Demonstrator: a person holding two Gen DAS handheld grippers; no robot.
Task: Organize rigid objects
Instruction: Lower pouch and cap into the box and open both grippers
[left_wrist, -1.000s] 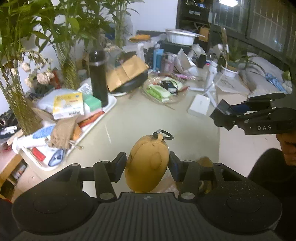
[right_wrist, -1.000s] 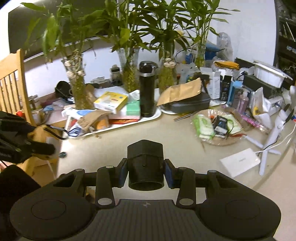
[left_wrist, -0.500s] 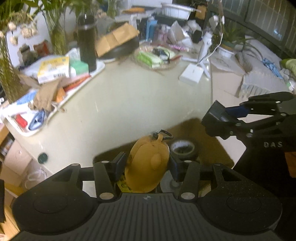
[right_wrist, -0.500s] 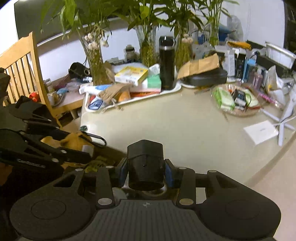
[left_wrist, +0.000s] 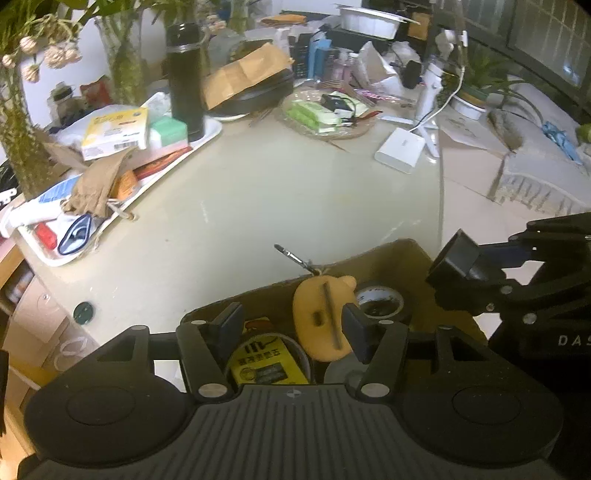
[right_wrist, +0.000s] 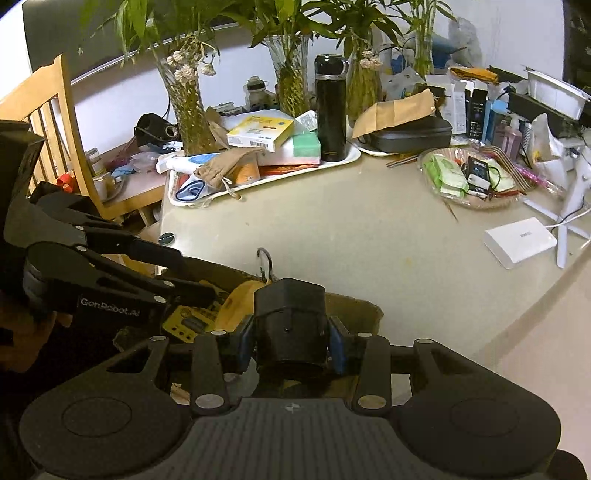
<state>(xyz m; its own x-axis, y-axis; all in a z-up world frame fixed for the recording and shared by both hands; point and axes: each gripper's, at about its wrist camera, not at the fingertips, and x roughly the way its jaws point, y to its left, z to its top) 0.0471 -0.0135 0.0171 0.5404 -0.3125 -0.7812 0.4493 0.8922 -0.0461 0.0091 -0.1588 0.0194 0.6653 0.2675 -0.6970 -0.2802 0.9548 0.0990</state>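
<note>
Cardboard box (left_wrist: 388, 258) at the table (left_wrist: 295, 206) edge takes the yellow pouch (left_wrist: 323, 321), just freed between the wide-open left hand-held gripper (left_wrist: 291, 328). Next, the right hand-held gripper (right_wrist: 291, 343), clamping a black cap (right_wrist: 290, 325), should lower and release. Only the left view shows tape (left_wrist: 380, 302) inside.

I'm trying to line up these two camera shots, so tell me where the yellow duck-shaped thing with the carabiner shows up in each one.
Left wrist view: the yellow duck-shaped thing is low centre, in the cardboard box, beside the right-hand finger of the open left gripper.
Right wrist view: the yellow duck-shaped thing is lower left of centre, partly hidden behind the black block that the right gripper clamps.
Shared landmark: the black flask on the white tray.
</note>
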